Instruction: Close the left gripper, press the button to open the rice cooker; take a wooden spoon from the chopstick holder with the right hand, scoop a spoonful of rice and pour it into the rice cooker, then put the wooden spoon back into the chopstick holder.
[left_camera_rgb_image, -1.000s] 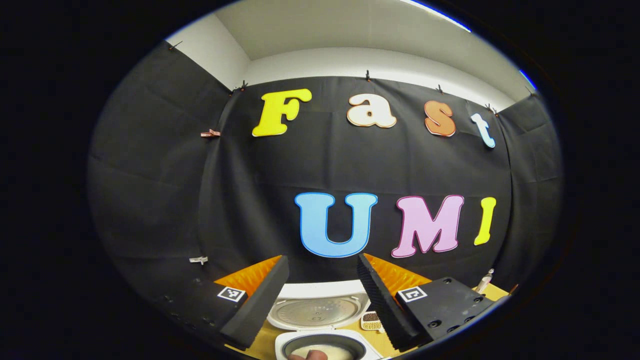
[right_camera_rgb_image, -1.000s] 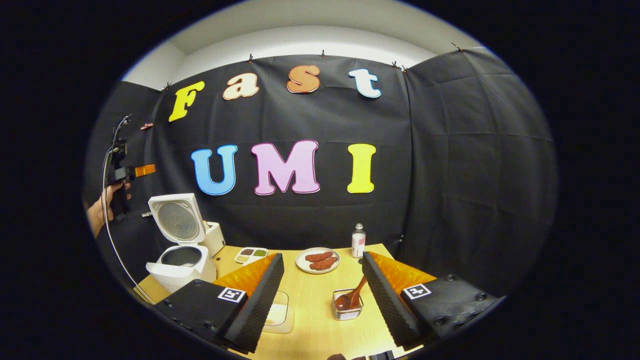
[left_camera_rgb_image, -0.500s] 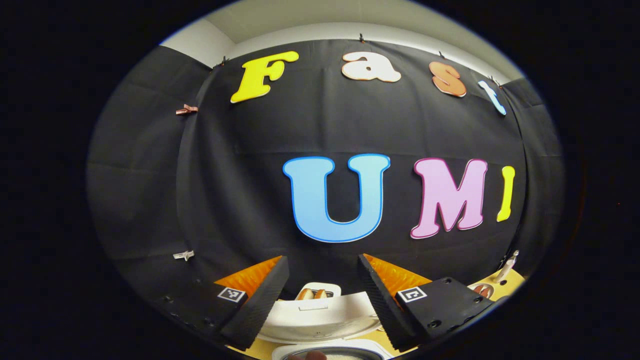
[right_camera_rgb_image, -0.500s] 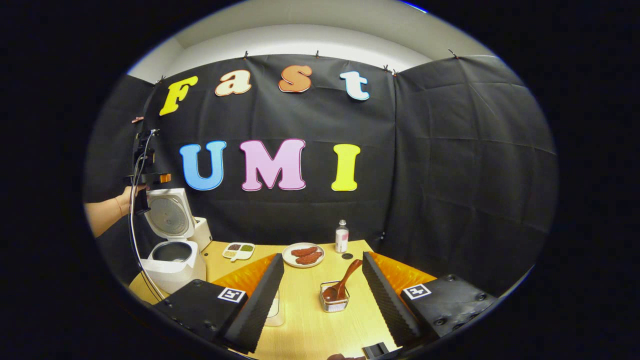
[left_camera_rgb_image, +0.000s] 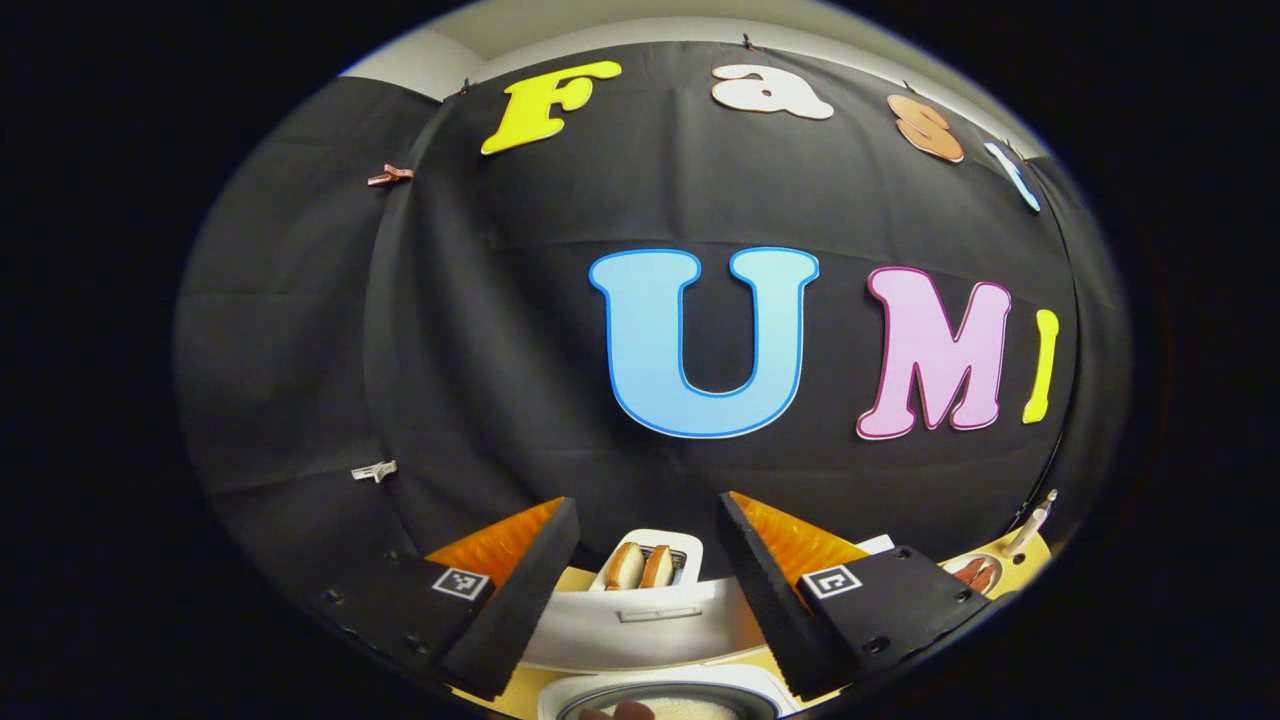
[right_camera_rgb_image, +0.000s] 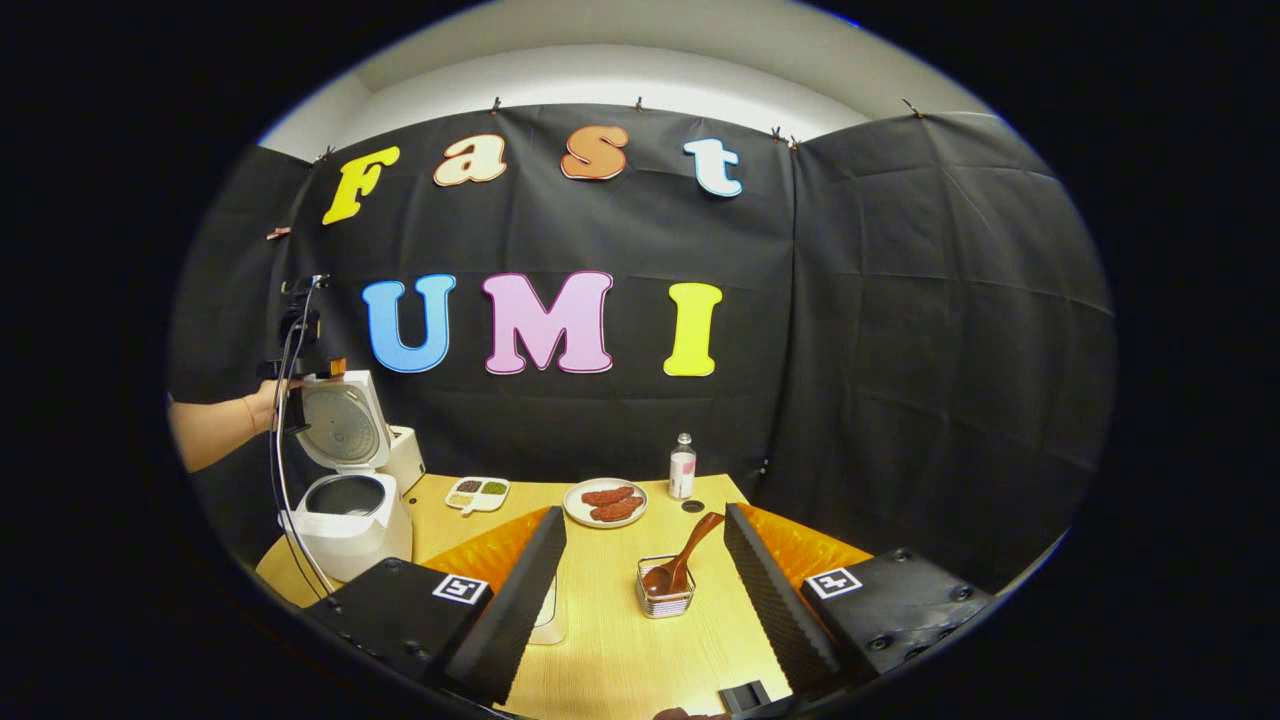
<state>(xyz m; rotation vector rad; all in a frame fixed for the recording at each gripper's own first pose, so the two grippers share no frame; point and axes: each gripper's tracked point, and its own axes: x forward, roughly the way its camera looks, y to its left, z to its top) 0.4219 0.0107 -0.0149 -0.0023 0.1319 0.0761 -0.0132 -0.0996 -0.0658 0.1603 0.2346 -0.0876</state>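
In the right gripper view the right gripper (right_camera_rgb_image: 640, 600) hovers over the desk (right_camera_rgb_image: 620, 660), jaws apart and empty. The spoon (right_camera_rgb_image: 680, 560) stands in the holder (right_camera_rgb_image: 665, 598) just ahead between the jaws, a little right of centre, its handle leaning up and to the right. The cooker (right_camera_rgb_image: 345, 505) sits at the left with its lid up, beside the left gripper (right_camera_rgb_image: 300, 345). In the left gripper view the left gripper's (left_camera_rgb_image: 645, 590) jaws stand apart above the cooker (left_camera_rgb_image: 640, 625). The right gripper is nearer the spoon.
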